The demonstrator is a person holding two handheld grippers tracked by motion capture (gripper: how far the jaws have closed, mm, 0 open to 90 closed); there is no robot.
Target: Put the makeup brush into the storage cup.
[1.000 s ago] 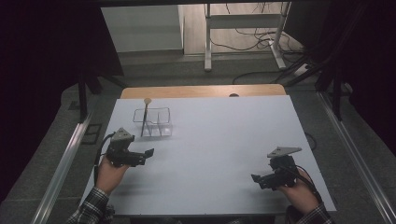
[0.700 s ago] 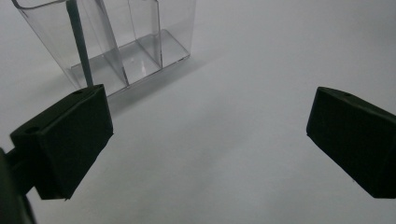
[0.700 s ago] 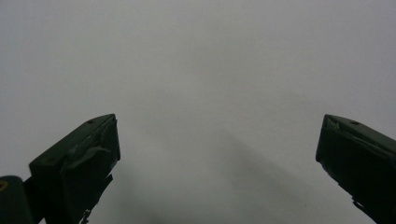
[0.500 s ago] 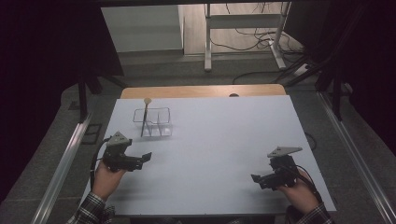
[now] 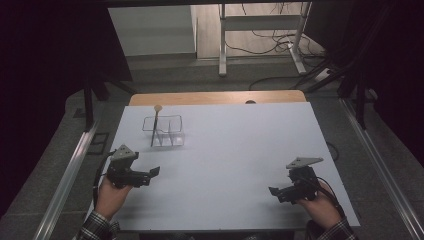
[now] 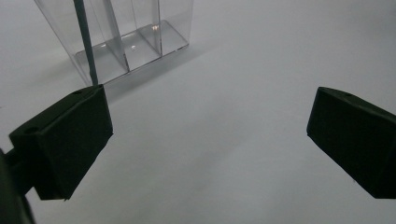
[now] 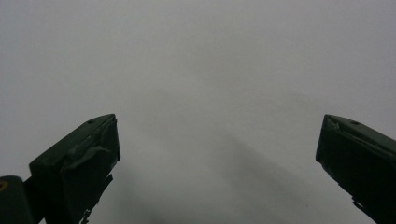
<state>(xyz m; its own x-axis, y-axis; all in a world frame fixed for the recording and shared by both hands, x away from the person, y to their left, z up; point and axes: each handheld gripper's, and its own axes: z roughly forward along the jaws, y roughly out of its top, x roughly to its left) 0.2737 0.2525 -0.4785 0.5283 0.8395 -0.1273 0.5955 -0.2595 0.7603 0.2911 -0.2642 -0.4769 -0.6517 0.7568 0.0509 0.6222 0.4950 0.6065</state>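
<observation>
A clear plastic organizer [image 5: 164,131] with upright dividers stood on the white table [image 5: 235,150], and a thin stick with a pale round head [image 5: 155,125] leaned upright in its leftmost compartment. The left gripper [image 5: 150,173] hovered just in front of the organizer, jaws spread wide and empty; in the left gripper view the stick's shaft [image 6: 85,39] rose just beyond one jaw. The right gripper [image 5: 274,192] sat well apart from the organizer, toward the table's near right corner, jaws likewise spread over bare surface. The stick looked light, stiff and slim, likely to pivot or slip if pinched loosely; a hold on the shaft above the organizer's rim seemed best. The organizer itself looked light and easily tipped.
</observation>
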